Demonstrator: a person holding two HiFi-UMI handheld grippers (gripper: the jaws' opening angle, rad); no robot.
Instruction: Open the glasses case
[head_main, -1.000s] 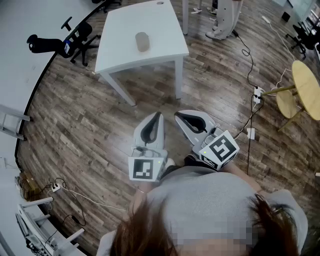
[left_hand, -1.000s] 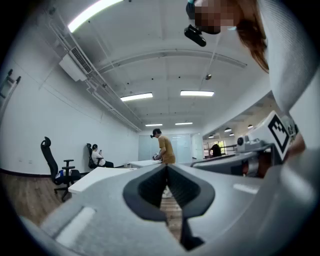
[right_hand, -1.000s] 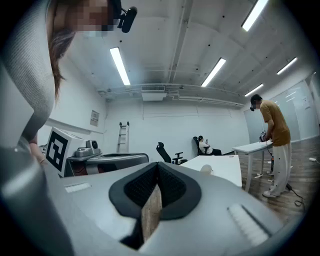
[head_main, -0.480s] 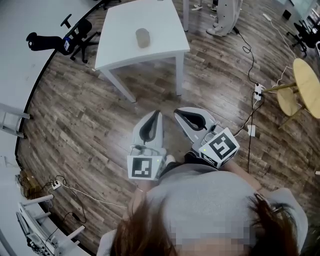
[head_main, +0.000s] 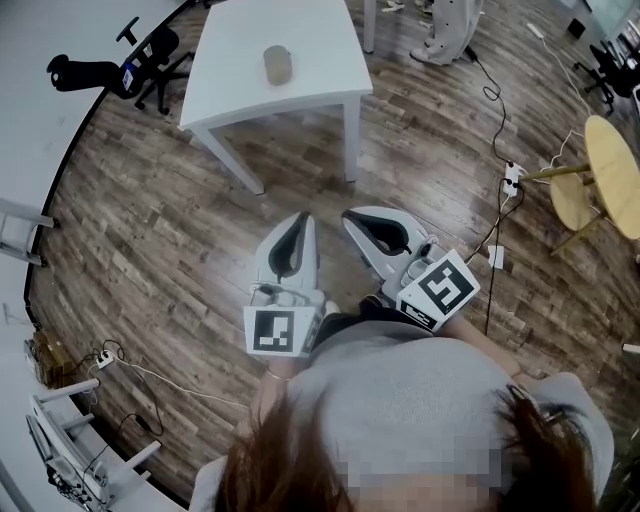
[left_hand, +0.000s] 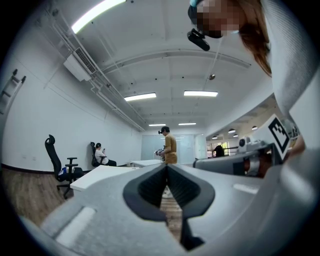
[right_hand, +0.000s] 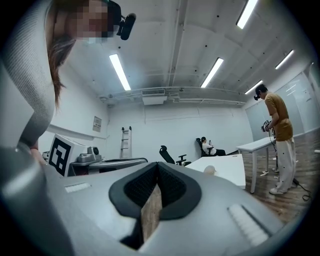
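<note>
A white table (head_main: 315, 70) stands on the wood floor (head_main: 170, 230), well beyond the fingers (head_main: 290, 250). A small grey glasses case (head_main: 277, 64) lies on its top.

Head cam steep down; table (head_main: 310, 50) shared

I've got both grippers held level in front of the body, side by side: the left gripper (head_main: 302, 222) points straight ahead and the right gripper (head_main: 352, 216) angles inward, so the two tips sit near each other but apart. The left jaws are pressed together with nothing between them, and the right jaws are closed and empty too. The left marker cube (head_main: 278, 332) and right marker cube (head_main: 440, 290) sit at the rear, tucked close to the torso.
</note>
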